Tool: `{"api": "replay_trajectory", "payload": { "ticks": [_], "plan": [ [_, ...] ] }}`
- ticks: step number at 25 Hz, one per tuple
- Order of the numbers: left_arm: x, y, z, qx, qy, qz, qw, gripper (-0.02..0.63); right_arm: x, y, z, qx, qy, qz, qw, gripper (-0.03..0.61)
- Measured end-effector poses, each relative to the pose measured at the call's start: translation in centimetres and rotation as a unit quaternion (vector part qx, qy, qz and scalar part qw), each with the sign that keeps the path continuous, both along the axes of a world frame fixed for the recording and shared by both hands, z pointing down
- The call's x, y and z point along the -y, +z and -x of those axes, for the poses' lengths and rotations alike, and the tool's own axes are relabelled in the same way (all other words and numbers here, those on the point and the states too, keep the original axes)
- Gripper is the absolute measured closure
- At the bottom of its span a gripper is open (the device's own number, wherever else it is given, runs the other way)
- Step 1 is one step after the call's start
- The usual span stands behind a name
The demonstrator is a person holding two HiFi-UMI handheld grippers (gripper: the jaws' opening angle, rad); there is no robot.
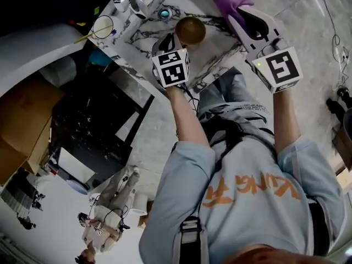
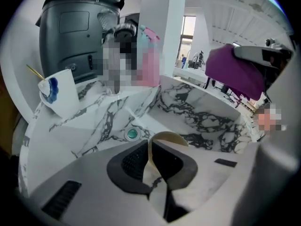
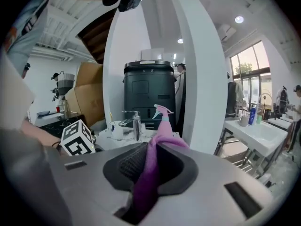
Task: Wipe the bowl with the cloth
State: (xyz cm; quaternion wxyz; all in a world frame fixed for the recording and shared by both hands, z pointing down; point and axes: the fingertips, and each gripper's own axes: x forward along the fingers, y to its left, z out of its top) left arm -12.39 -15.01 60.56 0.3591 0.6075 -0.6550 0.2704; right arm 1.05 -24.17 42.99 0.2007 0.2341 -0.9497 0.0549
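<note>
Bowl [image 1: 190, 31] hangs over the sink [image 2: 207, 117], its rim pinched in the left gripper [image 2: 150, 147] fingers [image 2: 131, 160], likely to steady it, while the right gripper [image 3: 151, 149] fingers [image 3: 132, 163] clamp the purple cloth [image 1: 232, 3] just right of it, seemingly ready to wipe.

A marble sink [image 2: 207, 119] with a teal drain [image 2: 132, 134] is set in a marble counter [image 2: 94, 121]. A white cup [image 2: 60, 94] holding a thin stick [image 2: 35, 72] stands on the counter's corner. Behind the cup is a dark grey bin [image 2: 75, 36], with a white pillar [image 2: 164, 32] beside it.
</note>
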Motion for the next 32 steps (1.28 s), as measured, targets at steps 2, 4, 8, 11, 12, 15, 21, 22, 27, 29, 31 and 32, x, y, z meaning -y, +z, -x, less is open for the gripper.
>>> {"api": "replay_trajectory", "payload": {
  "ticks": [2, 4, 8, 11, 12, 15, 21, 22, 27, 29, 31, 32],
  "plan": [
    [0.1, 1.1, -0.1, -0.017, 0.0, 0.01, 0.9998, 0.592, -0.2, 0.5, 0.7, -0.003, -0.014, 0.002, 1.0, 0.505],
    [0.0, 2.3, -0.2, -0.033, -0.004, 0.019, 0.9993, 0.589, -0.4, 1.2, 1.3, 0.0, -0.029, 0.004, 1.0, 0.505],
    [-0.6, 4.7, -0.5, -0.05, -0.01, 0.054, 0.9973, 0.46, -0.6, 1.7, 2.1, 0.002, -0.056, 0.0, 0.998, 0.505],
    [-1.0, 6.1, -0.5, -0.061, -0.022, 0.075, 0.995, 0.456, -0.7, 2.0, 2.2, -0.002, -0.061, 0.003, 0.998, 0.505],
    [-1.0, 6.5, -0.4, -0.065, -0.027, 0.08, 0.9943, 0.456, -0.7, 2.1, 2.2, -0.004, -0.061, 0.005, 0.998, 0.505],
    [-1.0, 8.0, -0.7, -0.085, -0.036, 0.094, 0.9914, 0.456, -0.9, 2.5, 2.1, -0.009, -0.063, 0.007, 0.998, 0.505],
    [-0.7, 9.6, -1.4, -0.121, -0.047, 0.099, 0.9866, 0.466, -1.5, 2.7, 1.9, -0.018, -0.063, 0.008, 0.998, 0.505],
    [-0.6, 9.6, -1.4, -0.123, -0.05, 0.097, 0.9864, 0.486, -1.6, 2.6, 1.8, -0.018, -0.062, 0.008, 0.998, 0.505],
    [-0.3, 9.3, -1.1, -0.112, -0.06, 0.087, 0.988, 0.58, -2.3, 2.2, 1.5, -0.018, -0.058, 0.006, 0.998, 0.505],
    [0.1, 8.4, -0.9, -0.104, -0.058, 0.073, 0.9902, 0.58, -2.6, 2.0, 1.3, -0.018, -0.056, 0.005, 0.998, 0.505],
    [0.5, 7.0, -0.6, -0.099, -0.06, 0.051, 0.9919, 0.58, -2.9, 1.6, 1.1, -0.015, -0.054, 0.002, 0.998, 0.505],
    [0.8, 6.1, -0.3, -0.1, -0.063, 0.037, 0.9923, 0.58, -3.0, 1.4, 1.0, -0.014, -0.053, 0.001, 0.999, 0.505]
  ]
}}
